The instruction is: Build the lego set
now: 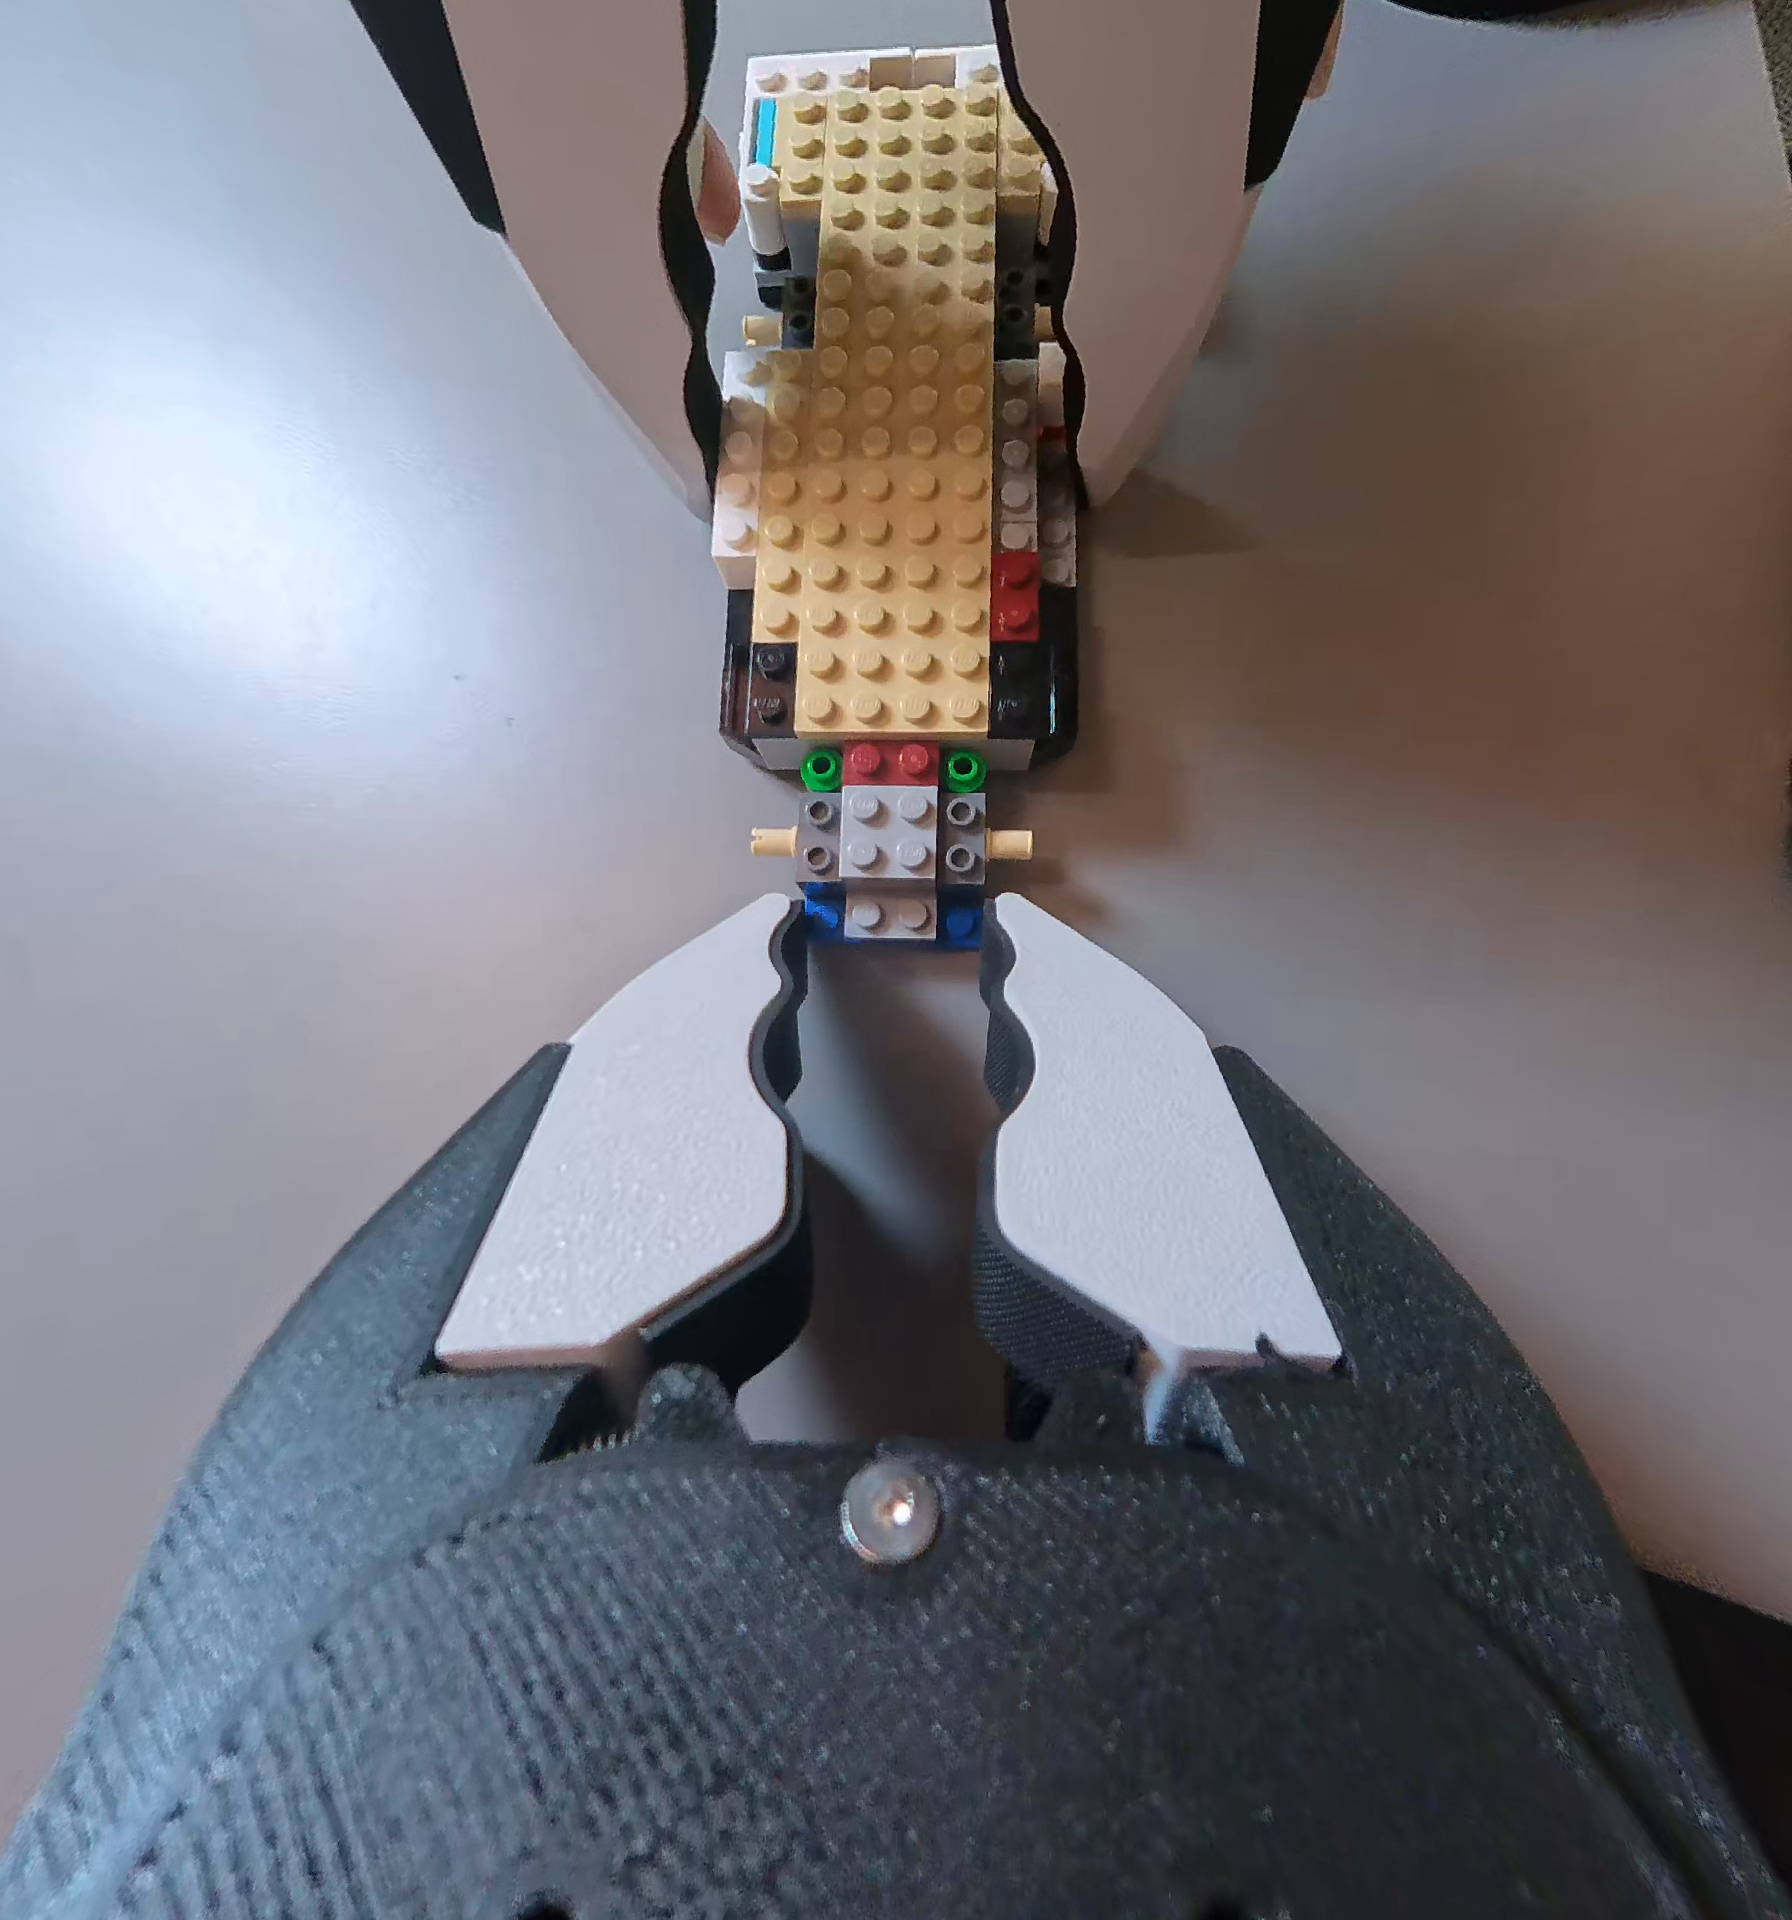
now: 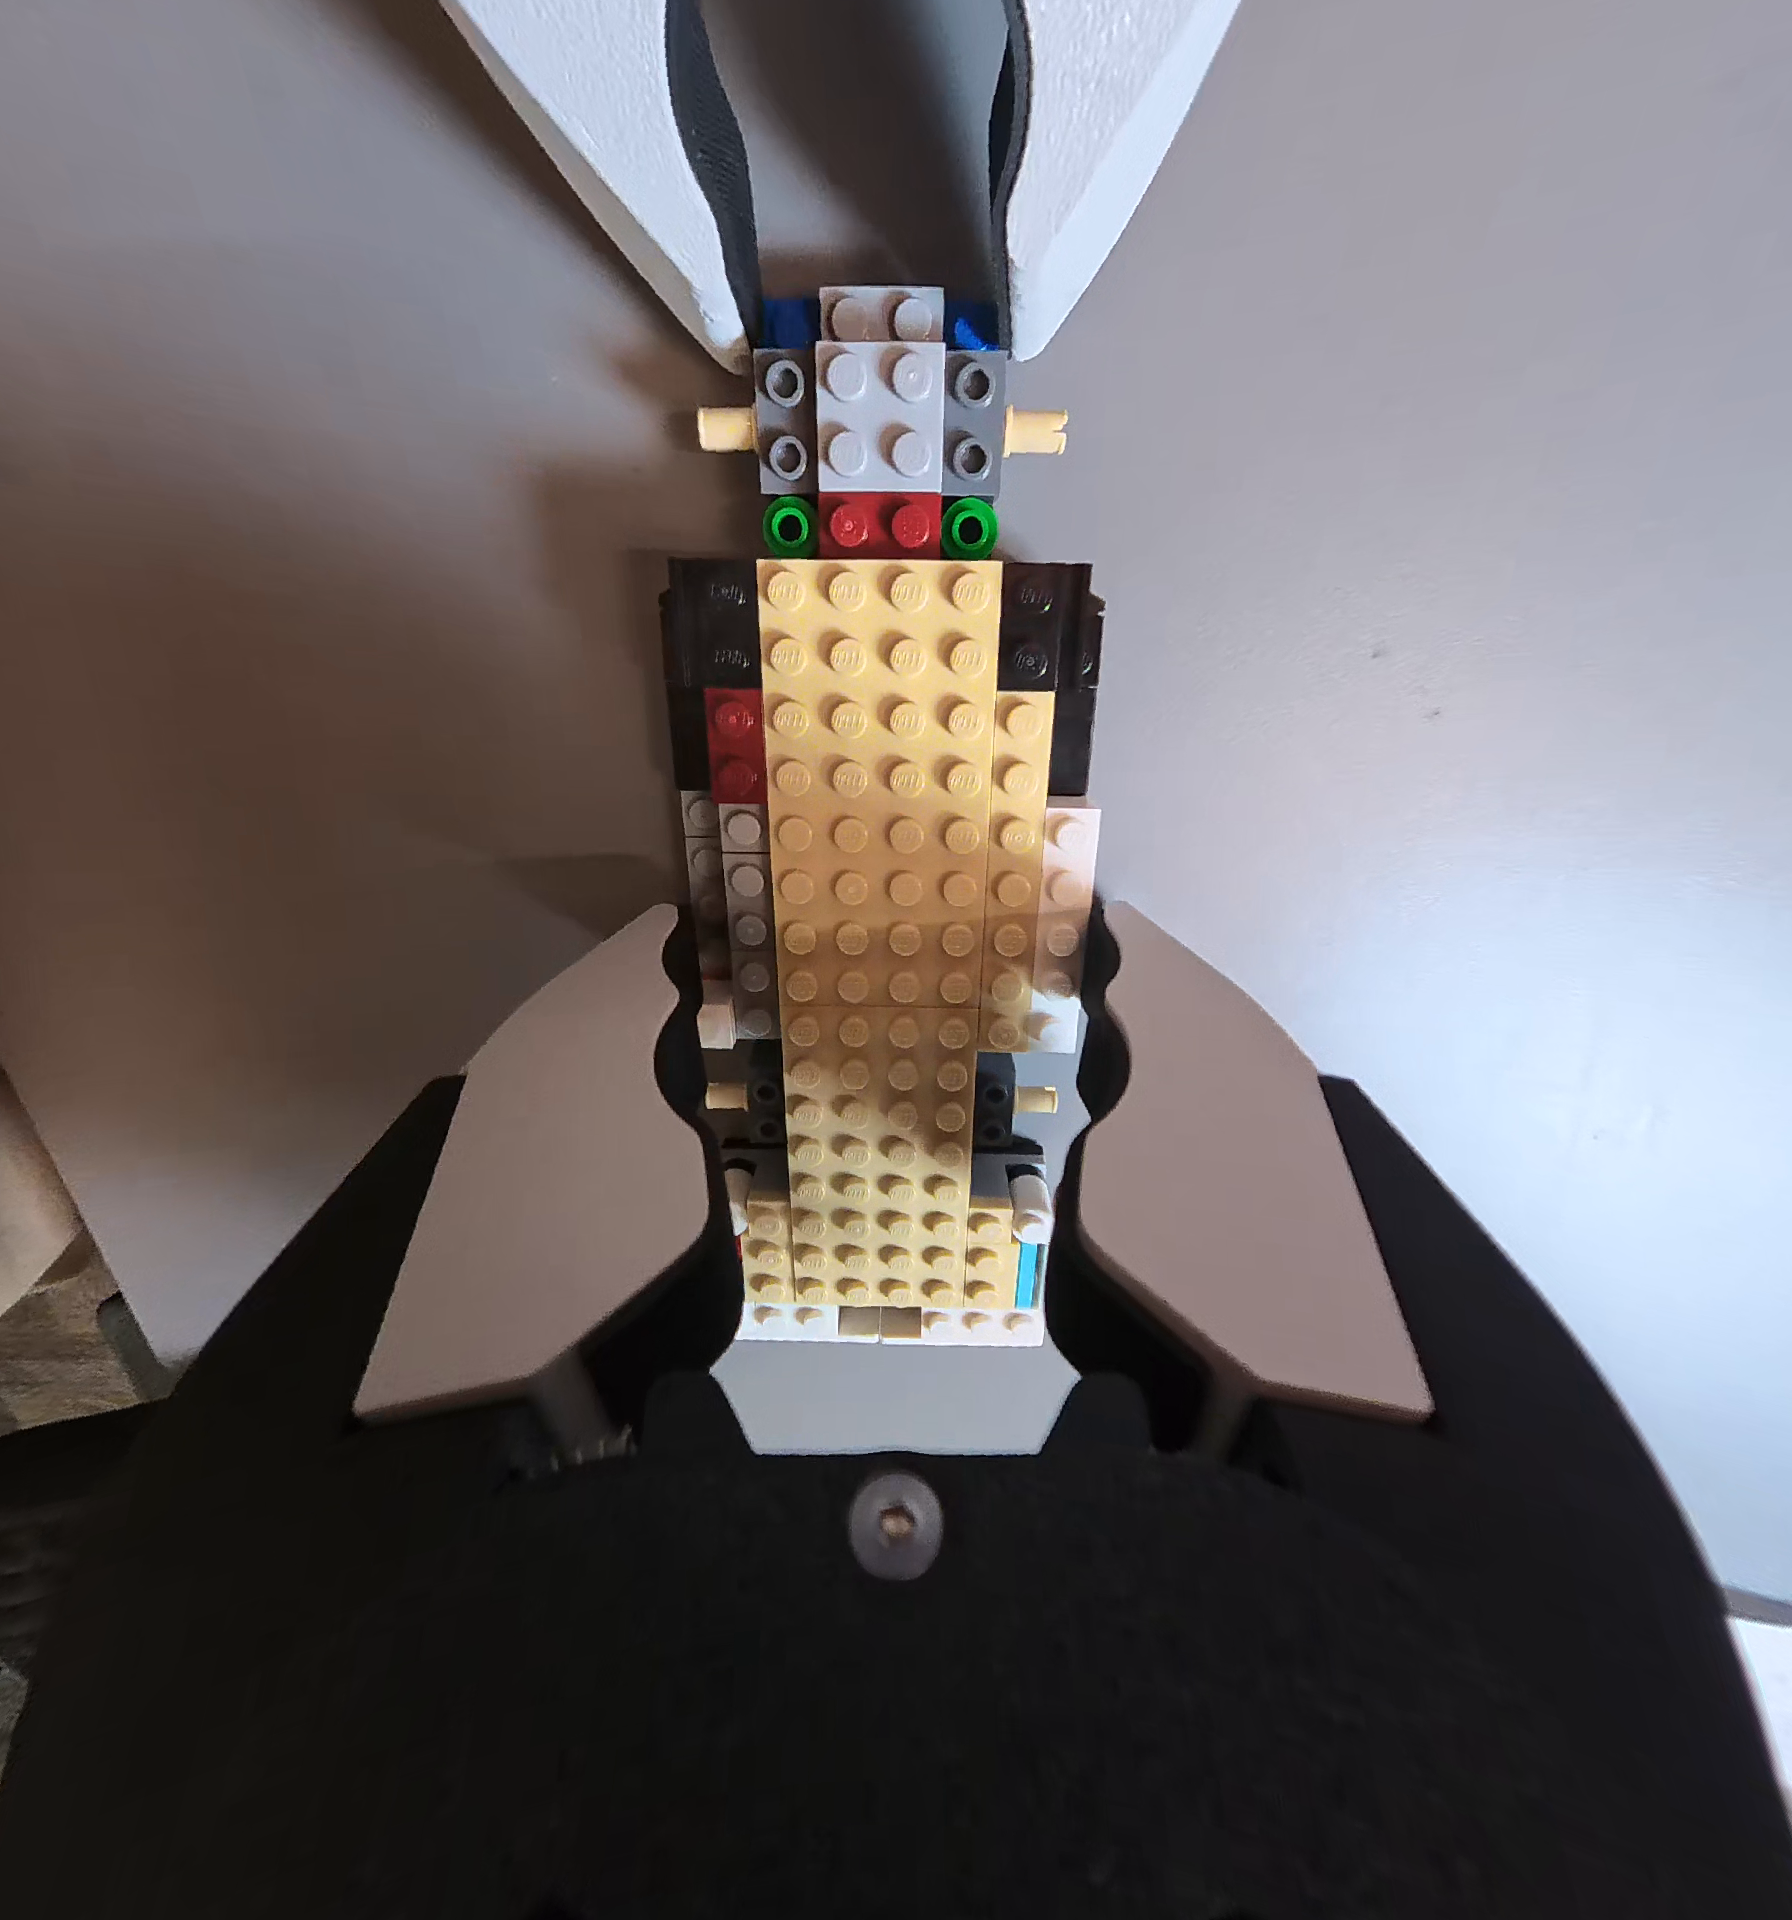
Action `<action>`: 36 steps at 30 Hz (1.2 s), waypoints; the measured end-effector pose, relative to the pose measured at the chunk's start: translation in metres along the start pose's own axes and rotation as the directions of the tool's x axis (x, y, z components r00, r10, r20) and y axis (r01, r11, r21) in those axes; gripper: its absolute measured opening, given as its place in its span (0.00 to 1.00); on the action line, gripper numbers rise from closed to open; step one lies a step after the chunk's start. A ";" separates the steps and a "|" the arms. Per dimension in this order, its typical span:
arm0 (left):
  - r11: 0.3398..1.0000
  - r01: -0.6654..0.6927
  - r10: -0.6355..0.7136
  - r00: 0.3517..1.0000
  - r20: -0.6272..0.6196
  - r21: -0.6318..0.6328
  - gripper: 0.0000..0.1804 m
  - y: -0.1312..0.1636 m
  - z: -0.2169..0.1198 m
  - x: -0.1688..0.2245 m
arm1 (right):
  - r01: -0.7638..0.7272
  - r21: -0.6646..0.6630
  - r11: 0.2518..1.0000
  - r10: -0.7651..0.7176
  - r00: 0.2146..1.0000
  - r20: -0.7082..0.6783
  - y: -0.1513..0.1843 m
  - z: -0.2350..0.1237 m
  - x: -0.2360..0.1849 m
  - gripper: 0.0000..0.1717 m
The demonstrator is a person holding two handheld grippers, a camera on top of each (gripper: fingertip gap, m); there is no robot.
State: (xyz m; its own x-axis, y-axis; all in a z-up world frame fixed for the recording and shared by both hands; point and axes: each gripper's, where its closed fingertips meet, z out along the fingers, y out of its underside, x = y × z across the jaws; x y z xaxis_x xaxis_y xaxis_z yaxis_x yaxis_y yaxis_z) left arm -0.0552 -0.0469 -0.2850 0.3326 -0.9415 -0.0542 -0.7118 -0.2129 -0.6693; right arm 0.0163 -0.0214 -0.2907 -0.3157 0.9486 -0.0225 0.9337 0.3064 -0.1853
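My left gripper (image 1: 892,920) pinches the brick model's (image 1: 892,499) narrow blue end; right gripper (image 2: 887,935), jaws wide, clamps its broad body on the bench (image 1: 248,520); skewed pulling risks snapping studs apart

A plain grey desk (image 1: 248,623) carrying a toy-brick model (image 1: 892,468) is suggesting a home or hobby room; cannot tell further.

Left gripper (image 1: 892,920) fingers narrowly set, right gripper (image 2: 887,935) fingers wide (facing each other)
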 end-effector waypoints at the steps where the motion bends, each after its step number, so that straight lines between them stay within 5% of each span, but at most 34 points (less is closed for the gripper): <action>1: 1.000 0.006 -0.006 1.000 0.007 0.003 0.18 0.000 0.000 0.000 | 0.011 -0.003 1.000 -0.011 1.000 0.001 0.000 0.000 0.001 0.41; 23: 0.997 0.068 -0.070 0.995 0.070 0.037 0.17 0.004 -0.008 -0.005 | 0.093 0.106 0.990 -0.093 0.996 -0.010 -0.020 -0.006 0.006 0.47; 36: 0.998 0.063 -0.065 0.995 0.080 0.020 0.17 0.001 -0.012 -0.004 | 0.120 0.113 0.986 -0.117 0.993 -0.033 -0.026 0.002 0.008 0.42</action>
State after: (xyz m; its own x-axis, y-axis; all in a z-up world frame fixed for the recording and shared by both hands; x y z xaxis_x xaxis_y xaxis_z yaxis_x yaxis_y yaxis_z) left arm -0.0648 -0.0463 -0.2771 0.4264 -0.9019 -0.0699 -0.6766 -0.2667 -0.6864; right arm -0.0103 -0.0219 -0.2877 -0.4174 0.9082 0.0320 0.8638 0.4074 -0.2966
